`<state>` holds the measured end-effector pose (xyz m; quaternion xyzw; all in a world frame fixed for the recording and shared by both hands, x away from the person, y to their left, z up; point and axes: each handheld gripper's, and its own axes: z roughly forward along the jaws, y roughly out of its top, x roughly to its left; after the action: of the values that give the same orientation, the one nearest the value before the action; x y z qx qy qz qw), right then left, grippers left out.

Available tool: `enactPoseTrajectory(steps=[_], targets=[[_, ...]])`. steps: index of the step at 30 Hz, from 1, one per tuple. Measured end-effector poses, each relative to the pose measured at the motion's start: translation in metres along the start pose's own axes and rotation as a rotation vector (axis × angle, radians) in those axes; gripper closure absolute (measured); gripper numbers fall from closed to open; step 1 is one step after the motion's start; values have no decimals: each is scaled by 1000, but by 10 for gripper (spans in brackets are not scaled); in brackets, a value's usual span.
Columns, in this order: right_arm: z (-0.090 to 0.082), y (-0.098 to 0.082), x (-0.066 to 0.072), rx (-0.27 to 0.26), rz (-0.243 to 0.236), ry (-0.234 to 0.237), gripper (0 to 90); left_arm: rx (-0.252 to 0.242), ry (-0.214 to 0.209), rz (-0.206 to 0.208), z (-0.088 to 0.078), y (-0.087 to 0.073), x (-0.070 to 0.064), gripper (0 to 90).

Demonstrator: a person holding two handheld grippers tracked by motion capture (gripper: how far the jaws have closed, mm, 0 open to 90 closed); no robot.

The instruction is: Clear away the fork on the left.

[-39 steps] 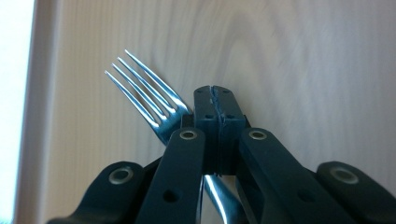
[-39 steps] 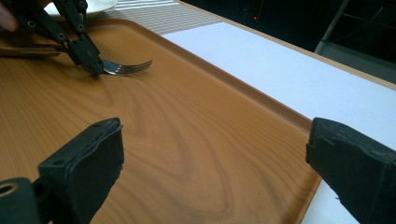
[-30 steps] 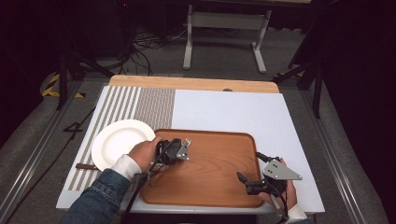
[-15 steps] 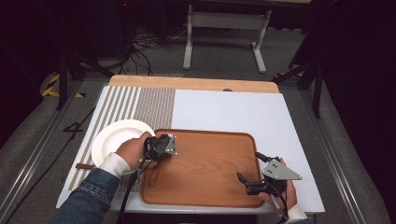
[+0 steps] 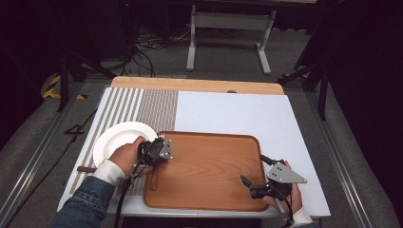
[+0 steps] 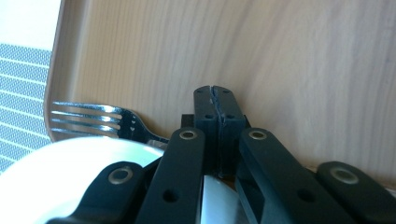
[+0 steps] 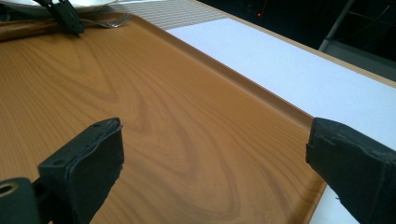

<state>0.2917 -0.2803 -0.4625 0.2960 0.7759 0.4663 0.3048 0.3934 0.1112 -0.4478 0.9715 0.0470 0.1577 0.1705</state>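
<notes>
The left gripper (image 6: 217,100) sits at the left end of the wooden tray, its two black jaws pressed flat together with no gap, and nothing can be seen pinched at the tips. In the high view the person's left hand (image 5: 124,156) holds it low over the spot where the round white ceramic plate (image 5: 116,140) meets the tray's left wall. The plate rests on the grey-and-white striped placemat (image 5: 142,104), touching or just overlapping the rectangular brown wood-grain tray (image 5: 209,166). Just to the left of the closed jaws, the shiny silver metal fork (image 6: 88,119) lies flat on the tray floor against that left wall, its tines clear of the plate and its neck running in under the plate's rim. The fork looks light and stiff but smooth and thin, so it would likely slip if pinched at the tines. The neck or handle, taken across its width, seems the surer hold, and the jaws must open first. At the tray's near right corner the right gripper (image 5: 252,168) hovers with its jaws spread wide and empty, well apart from the fork.
</notes>
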Motion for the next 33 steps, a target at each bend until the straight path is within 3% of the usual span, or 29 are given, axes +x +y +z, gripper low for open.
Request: enactPoseTrajectory(steps=[8,11,16,27,33], targets=[[0,0,1,1,-12,-2,53,-57,-6,-27,-2,-4,-5,899],[0,0,1,1,-9,-2,53,-71,-2,-22,-3,-2,-8,899],[0,0,1,1,-11,-1,53,-135,11,-18,-7,3,-12,899],[-1,3,4,-2,-36,-2,53,-343,67,-17,-18,17,-16,886],[-2,4,5,-10,-52,-1,53,-425,111,-22,-25,17,-18,844]])
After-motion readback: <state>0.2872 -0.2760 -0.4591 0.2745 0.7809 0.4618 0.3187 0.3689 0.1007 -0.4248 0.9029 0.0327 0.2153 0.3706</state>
